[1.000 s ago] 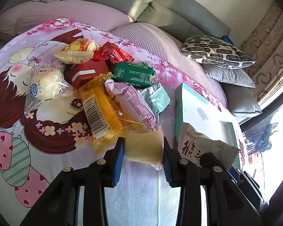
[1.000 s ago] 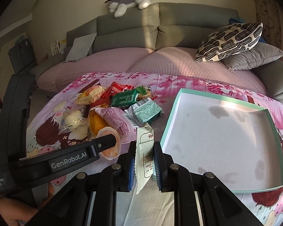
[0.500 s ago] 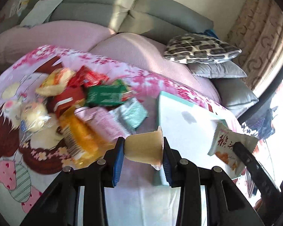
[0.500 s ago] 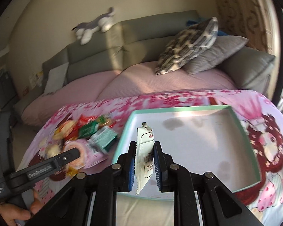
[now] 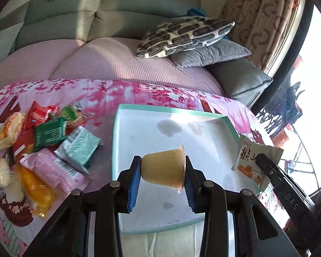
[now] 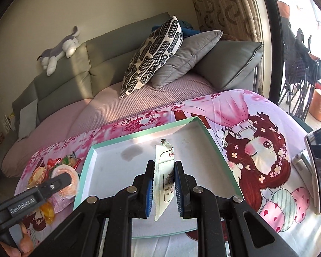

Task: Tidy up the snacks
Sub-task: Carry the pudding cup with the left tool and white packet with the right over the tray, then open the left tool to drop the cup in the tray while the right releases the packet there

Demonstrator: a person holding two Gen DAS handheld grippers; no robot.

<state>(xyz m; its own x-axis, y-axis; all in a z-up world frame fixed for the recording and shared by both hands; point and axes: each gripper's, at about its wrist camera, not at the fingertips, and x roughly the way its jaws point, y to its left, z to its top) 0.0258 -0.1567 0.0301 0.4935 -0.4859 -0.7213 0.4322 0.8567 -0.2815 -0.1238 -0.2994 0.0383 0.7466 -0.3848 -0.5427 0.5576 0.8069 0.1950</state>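
My left gripper (image 5: 163,171) is shut on a yellow jelly cup (image 5: 163,169) and holds it above the near part of a shallow white tray with a mint-green rim (image 5: 115,150). My right gripper (image 6: 164,182) is shut on a white snack packet (image 6: 165,171) over the same tray (image 6: 216,150); that packet also shows at the tray's right edge in the left wrist view (image 5: 250,162). A pile of wrapped snacks (image 5: 47,150) lies left of the tray on the pink cartoon cloth.
A grey sofa with a patterned pillow (image 5: 182,34) and grey cushions stands behind the table. A phone (image 6: 318,171) stands upright on a holder at the right. A plush toy (image 6: 60,47) lies on the sofa back. Curtains and a bright window are at the right.
Both grippers have moved right from the snack pile to over the tray, each still holding its snack. The packet now hangs above the tray's middle.
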